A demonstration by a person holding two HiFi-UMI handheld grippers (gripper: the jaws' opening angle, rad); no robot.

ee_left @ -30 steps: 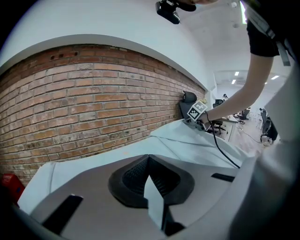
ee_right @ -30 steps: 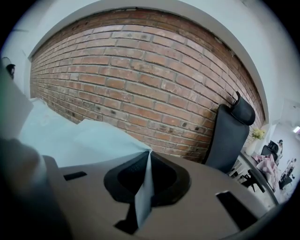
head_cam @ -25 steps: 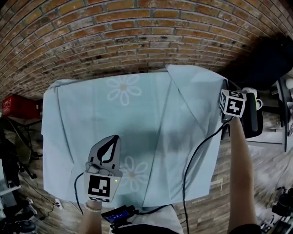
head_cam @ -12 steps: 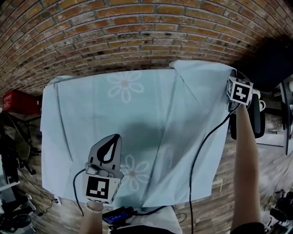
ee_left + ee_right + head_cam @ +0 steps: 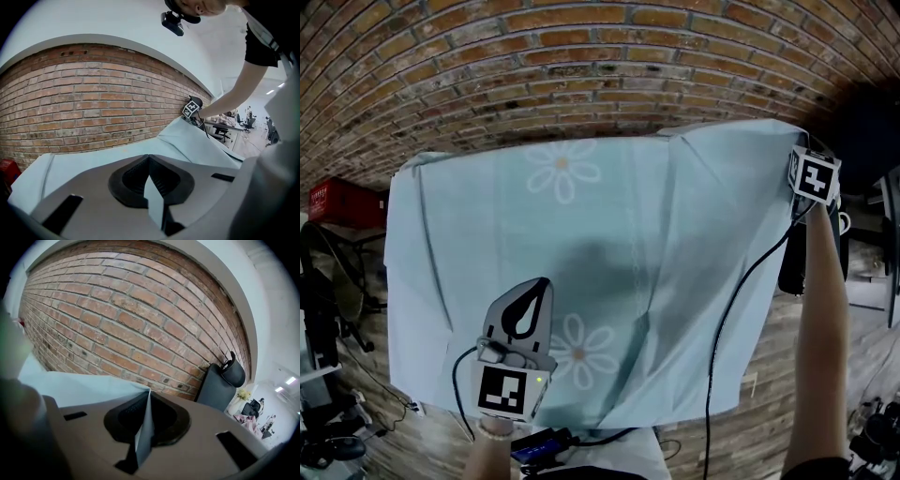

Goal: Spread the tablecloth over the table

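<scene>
LEFT tool (image 5: 149, 159): clamped shut on near-edge fold of tablecloth (image 5: 609, 234) | CLOTH: pale blue, daisy print, draped across bench by brick wall (image 5: 581, 56), bench hidden beneath; diagonal crease right of centre | HANDLING: likely light, limp, quick to bunch; best pinched at hems and corners, drawn taut | RIGHT tool (image 5: 148, 397): clamped shut on far right corner.

No words, numbers or brand names can be read anywhere in the scene. The marker cube (image 5: 504, 389) on the left gripper (image 5: 540, 283) and the one (image 5: 815, 176) on the right gripper (image 5: 148, 397) carry only black-and-white square patterns, not letters. The red crate (image 5: 342, 200) at the far left is too small and blurred for reading any print.
</scene>
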